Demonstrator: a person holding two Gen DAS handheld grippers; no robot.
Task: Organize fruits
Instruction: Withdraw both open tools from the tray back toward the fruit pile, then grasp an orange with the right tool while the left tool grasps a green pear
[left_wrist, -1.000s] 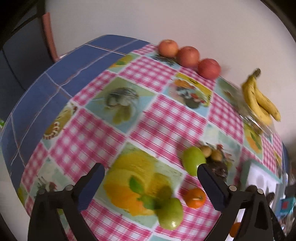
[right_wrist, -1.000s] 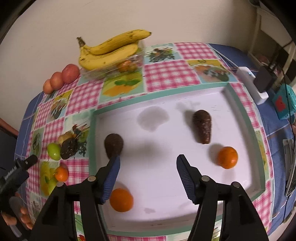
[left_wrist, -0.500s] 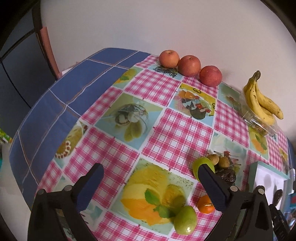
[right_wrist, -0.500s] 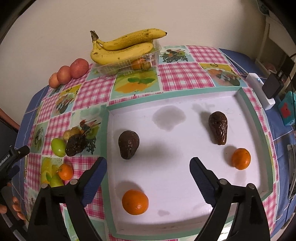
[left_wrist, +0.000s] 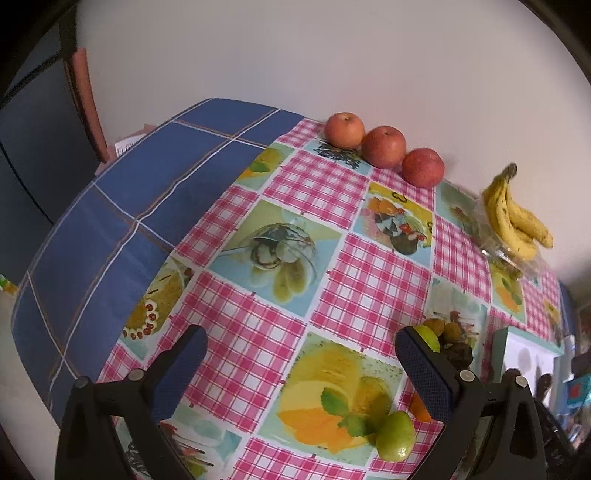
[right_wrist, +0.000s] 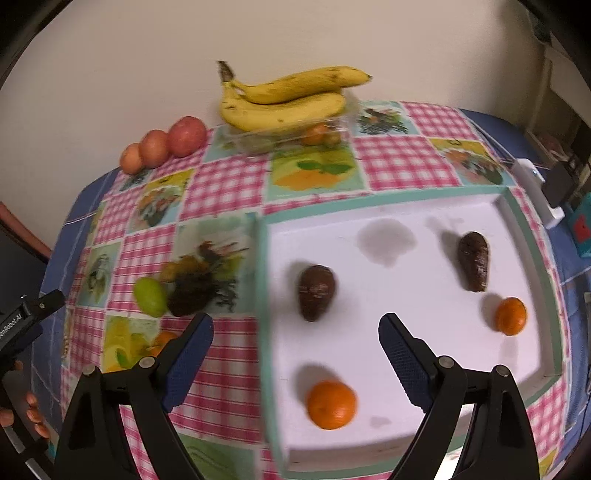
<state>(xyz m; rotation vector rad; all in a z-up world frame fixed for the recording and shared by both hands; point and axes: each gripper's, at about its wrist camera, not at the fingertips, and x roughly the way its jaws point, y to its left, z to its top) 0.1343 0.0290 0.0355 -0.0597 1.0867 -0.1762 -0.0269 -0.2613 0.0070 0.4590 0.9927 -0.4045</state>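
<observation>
A white tray (right_wrist: 517, 229) with a teal rim holds two dark avocados (right_wrist: 317, 291) (right_wrist: 473, 266) and two oranges (right_wrist: 331, 405) (right_wrist: 511, 315). My right gripper (right_wrist: 295, 343) is open and empty above the tray's near left part. Left of the tray lie a green fruit (right_wrist: 149, 296), a dark avocado (right_wrist: 188, 297) and an orange (right_wrist: 162, 339). My left gripper (left_wrist: 301, 363) is open and empty over the tablecloth; a green fruit (left_wrist: 396, 435) lies near its right finger. Another green fruit (left_wrist: 428, 338) and dark avocado (left_wrist: 458, 356) sit behind that finger.
Three red apples (left_wrist: 384, 147) (right_wrist: 164, 146) line the wall. Bananas (right_wrist: 284, 99) (left_wrist: 515, 221) rest on a clear plastic box. A white power strip (right_wrist: 539, 192) and black adapter (right_wrist: 561, 184) lie at the tray's right. The tablecloth's blue part (left_wrist: 110, 229) is at left.
The right gripper has drifted left, from the tray's middle to over its left edge, with jaws slightly wider. The left gripper has pulled back and left, so the loose fruits sit further right.
</observation>
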